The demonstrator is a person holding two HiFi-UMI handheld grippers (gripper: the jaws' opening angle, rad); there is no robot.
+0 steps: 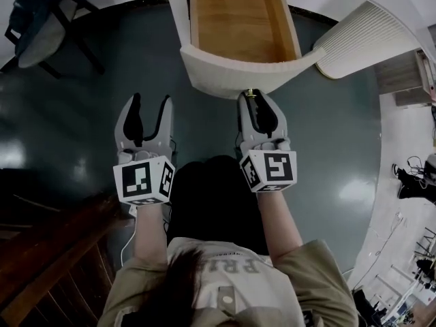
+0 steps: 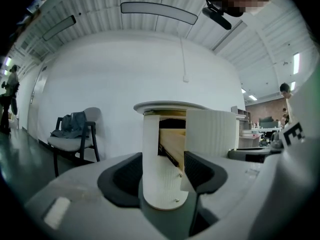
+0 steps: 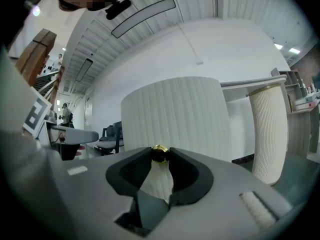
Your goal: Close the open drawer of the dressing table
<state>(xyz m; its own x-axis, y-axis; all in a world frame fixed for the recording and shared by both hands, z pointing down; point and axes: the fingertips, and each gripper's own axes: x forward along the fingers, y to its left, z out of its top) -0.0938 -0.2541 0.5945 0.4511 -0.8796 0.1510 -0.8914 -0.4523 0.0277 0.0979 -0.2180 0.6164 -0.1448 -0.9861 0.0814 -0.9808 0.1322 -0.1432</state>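
Observation:
The dressing table's drawer (image 1: 240, 72) stands pulled out toward me, its wooden inside bare and its curved white ribbed front nearest. A small gold knob (image 1: 251, 92) sits on that front. My right gripper (image 1: 251, 96) is against the front, shut on the knob (image 3: 160, 154), which is pinched between its black fingertips. My left gripper (image 1: 150, 101) hangs to the left, short of the drawer and apart from it, open with nothing between its fingers. In the left gripper view the drawer's side end (image 2: 160, 176) shows through the gap of the left gripper (image 2: 162, 159).
A white ribbed pedestal (image 1: 361, 39) of the table stands right of the drawer and shows again in the right gripper view (image 3: 270, 134). A dark chair (image 1: 41, 26) with clothes on it is at far left. Brown wooden steps (image 1: 48, 264) lie at lower left. The floor is dark green.

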